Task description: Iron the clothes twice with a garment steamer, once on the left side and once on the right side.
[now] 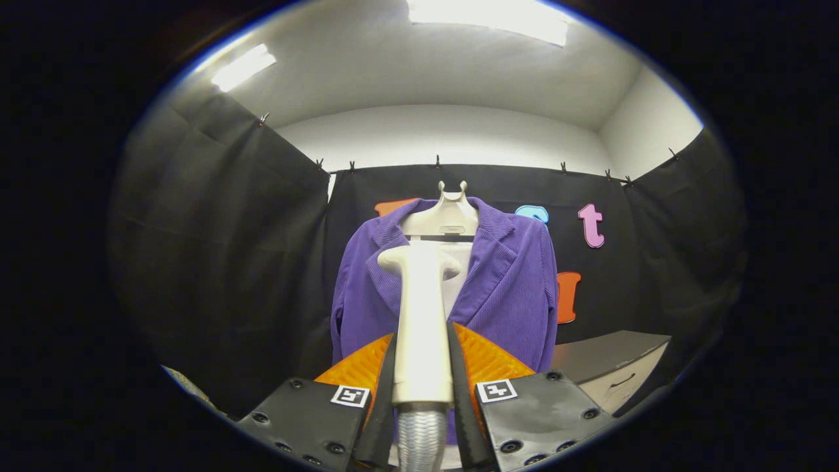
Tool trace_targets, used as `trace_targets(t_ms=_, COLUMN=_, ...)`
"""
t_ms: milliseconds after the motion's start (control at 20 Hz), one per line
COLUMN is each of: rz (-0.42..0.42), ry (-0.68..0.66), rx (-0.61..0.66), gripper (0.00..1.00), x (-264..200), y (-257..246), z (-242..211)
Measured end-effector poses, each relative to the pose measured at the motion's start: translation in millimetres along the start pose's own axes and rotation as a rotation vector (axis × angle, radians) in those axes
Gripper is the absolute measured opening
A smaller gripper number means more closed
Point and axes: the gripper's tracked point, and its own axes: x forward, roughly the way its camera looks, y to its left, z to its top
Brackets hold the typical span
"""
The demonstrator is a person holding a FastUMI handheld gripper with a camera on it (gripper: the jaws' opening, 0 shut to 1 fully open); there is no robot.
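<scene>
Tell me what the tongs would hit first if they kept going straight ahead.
Likely the purple jacket on its hanger. The tongs, shut on the steamer handle, point the steamer head at the jacket's front; nothing visible lies between, though the gap is hard to judge.

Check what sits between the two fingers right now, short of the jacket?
In the gripper view, the steamer handle stands between the fingers of the hand-held gripper, both pressing it; its head reaches up before the purple jacket on its hanger.
</scene>
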Motion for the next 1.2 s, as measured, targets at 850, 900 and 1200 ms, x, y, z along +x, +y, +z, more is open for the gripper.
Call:
trace_targets(t_ms=850, rz=0.001, ry=0.02, rx=-0.018, gripper=0.46, x=55, y=39, z=-19)
trace_targets(t_ms=900, rz=0.0, ry=0.023, rx=-0.02, gripper=0.46, x=55, y=40, z=-20)
trace_targets(t_ms=1200, rz=-0.007, ry=0.035, rx=-0.032, gripper=0.46, x=57, y=39, z=-31)
